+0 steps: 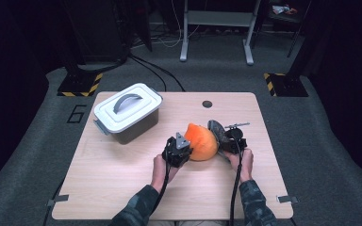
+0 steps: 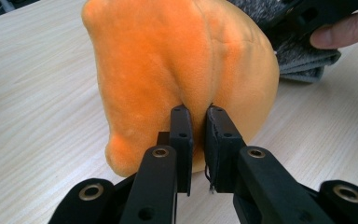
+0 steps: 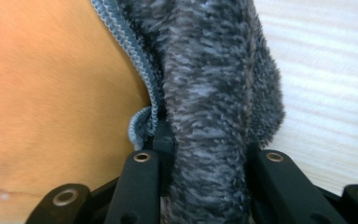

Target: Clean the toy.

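An orange plush cushion point(image 1: 201, 141) stands on the wooden table point(image 1: 122, 188) near its middle. A grey furry cover point(image 1: 217, 131) with a zip point(image 3: 130, 51) hangs off its right side. My left gripper point(image 1: 183, 149) is at the cushion's left. In the left gripper view its jaws point(image 2: 198, 116) are shut on a pinched fold of the orange plush point(image 2: 177, 60). My right gripper point(image 1: 226, 143) is shut on the edge of the grey cover point(image 3: 209, 84), with orange plush point(image 3: 51, 93) just beside the zip. The other hand's fingers and the grey cover point(image 2: 303, 56) show behind the cushion.
A white lidded box point(image 1: 127, 110) with a grey handle stands at the table's back left, a short way from the left gripper. A small dark round hole point(image 1: 207, 104) sits near the table's far edge. Bare wood lies in front of both hands.
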The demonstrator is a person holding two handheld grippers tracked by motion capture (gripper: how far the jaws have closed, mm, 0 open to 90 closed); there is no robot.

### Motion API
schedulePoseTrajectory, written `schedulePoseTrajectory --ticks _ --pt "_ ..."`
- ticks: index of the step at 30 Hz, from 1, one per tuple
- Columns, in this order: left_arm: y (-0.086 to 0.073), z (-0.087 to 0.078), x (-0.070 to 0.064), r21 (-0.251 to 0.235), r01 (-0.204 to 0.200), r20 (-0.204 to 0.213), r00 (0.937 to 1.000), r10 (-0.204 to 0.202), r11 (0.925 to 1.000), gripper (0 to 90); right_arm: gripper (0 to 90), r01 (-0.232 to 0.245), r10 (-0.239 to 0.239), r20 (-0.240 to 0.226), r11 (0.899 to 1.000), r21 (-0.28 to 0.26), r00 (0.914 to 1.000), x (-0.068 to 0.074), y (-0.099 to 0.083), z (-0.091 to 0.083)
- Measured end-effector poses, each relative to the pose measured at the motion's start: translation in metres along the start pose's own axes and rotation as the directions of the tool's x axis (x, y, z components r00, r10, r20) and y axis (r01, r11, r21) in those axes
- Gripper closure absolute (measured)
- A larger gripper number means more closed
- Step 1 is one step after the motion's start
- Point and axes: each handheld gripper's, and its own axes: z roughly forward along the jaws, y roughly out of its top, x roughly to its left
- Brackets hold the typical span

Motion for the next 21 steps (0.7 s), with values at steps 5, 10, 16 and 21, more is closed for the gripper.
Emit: schedulePoseTrajectory --ticks 5,10,16,21 --pt "0.0 -0.001 -0.001 -0.001 -0.001 -0.002 1.0 0.001 1.0 82.0 70.4 -0.006 0.006 0.005 1.0 -0.008 1.0 -0.002 0.002 -0.005" --pt "0.001 -0.001 -0.002 -0.002 -0.007 0.001 1.0 0.007 1.0 81.8 70.5 0.024 -0.026 -0.013 0.992 -0.122 0.9996 0.008 0.014 -0.036" --pt "0.002 -0.001 -0.004 -0.007 -0.011 0.001 0.9999 0.011 0.9999 81.6 70.5 0.107 -0.128 -0.089 0.973 -0.206 0.9878 0.04 0.032 -0.064" --pt "0.002 -0.001 -0.004 -0.003 -0.014 -0.001 0.9999 0.014 0.9999 81.4 70.2 0.167 -0.19 -0.104 0.966 -0.197 0.9764 0.061 0.038 -0.06"
